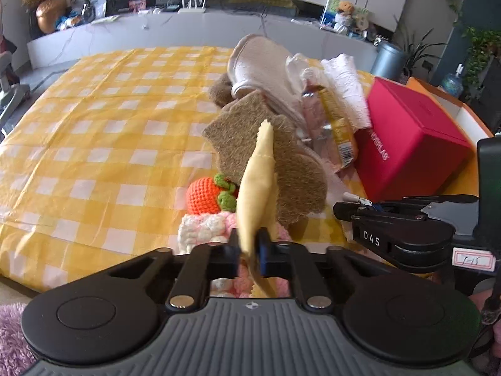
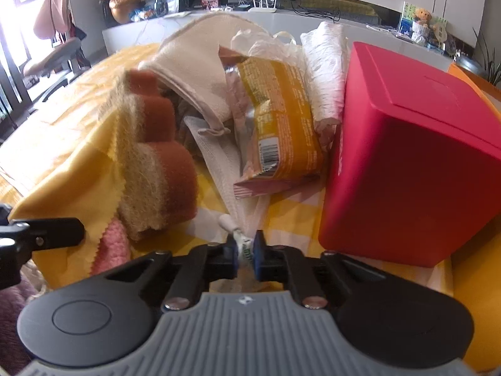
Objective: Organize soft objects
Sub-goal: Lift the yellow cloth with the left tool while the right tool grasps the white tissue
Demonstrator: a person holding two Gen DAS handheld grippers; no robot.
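Both tongs are clamped: left gripper [image 1: 250,252] on yellow cloth [image 1: 256,188], right gripper [image 2: 245,255] on white mesh [image 2: 231,169] beside the red box [image 2: 404,163]; lifting could drag the sponge [image 1: 266,156] off.

Home living room. Surface under a yellow checked tablecloth [image 1: 94,119], long white marble-look console [image 1: 188,28] behind with a wifi router [image 1: 192,3], gold vase [image 1: 50,14], potted plants [image 1: 419,50] and a teddy bear [image 1: 344,12]. Water jug [image 1: 452,83] at right.

red box [image 2: 407,156] lettering unreadable, purple fluffy thing [image 1: 11,335] cut off
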